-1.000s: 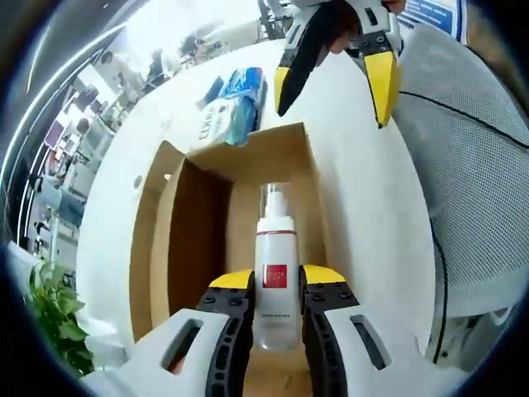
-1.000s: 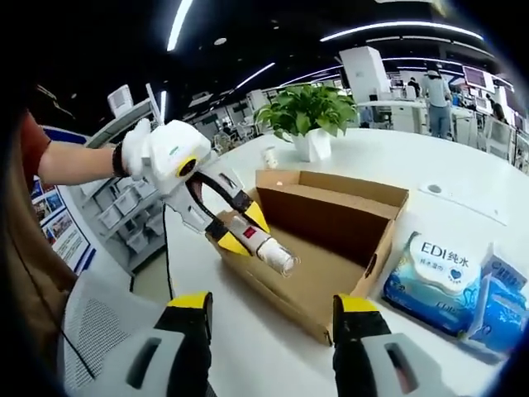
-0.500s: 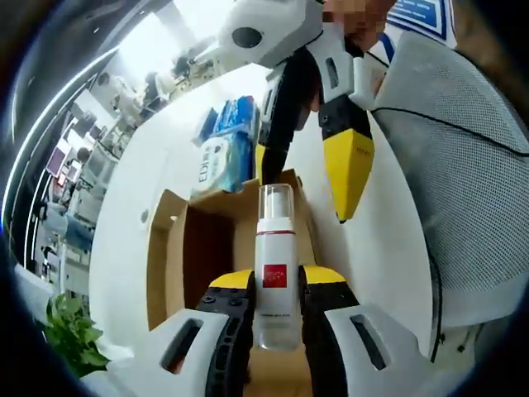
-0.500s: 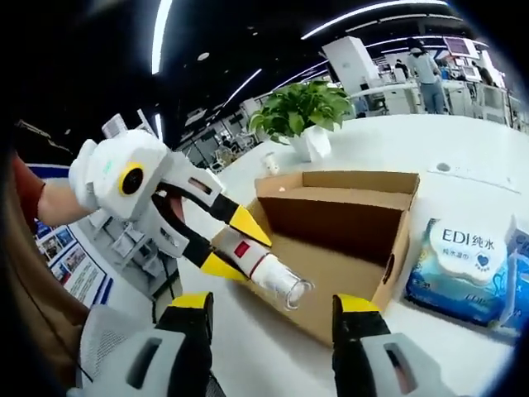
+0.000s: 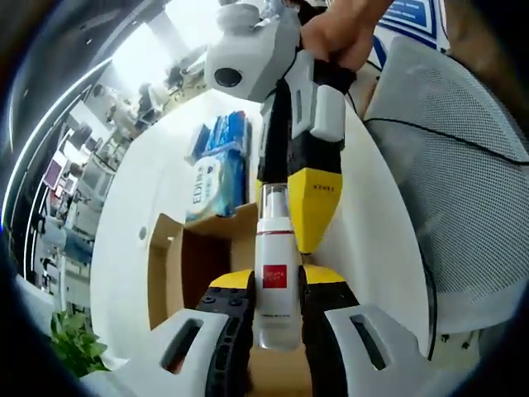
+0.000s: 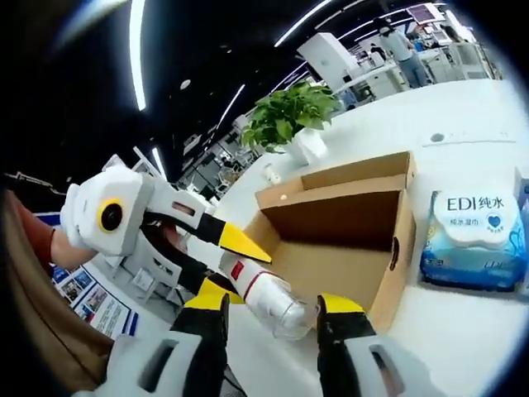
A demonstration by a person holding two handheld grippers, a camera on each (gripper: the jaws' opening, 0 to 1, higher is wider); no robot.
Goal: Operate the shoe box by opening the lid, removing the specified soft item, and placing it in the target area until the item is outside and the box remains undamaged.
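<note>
I hold the white pump bottle with the red label (image 5: 275, 277) clenched in my left gripper (image 5: 276, 291), lifted clear above the open brown cardboard shoe box (image 6: 347, 240) on the white desk (image 6: 463, 322). Over the last second my right gripper (image 6: 273, 310) has closed in from well apart, and its parted jaws now straddle the bottle's clear cap without clamping it. I judge this a handover, with placement not yet done.

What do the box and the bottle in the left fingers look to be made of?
The box looks like plain brown cardboard: matte, with raw-edged thin walls. The bottle looks like glossy white plastic with a clear cap you can see through, though glass can't be ruled out.
</note>
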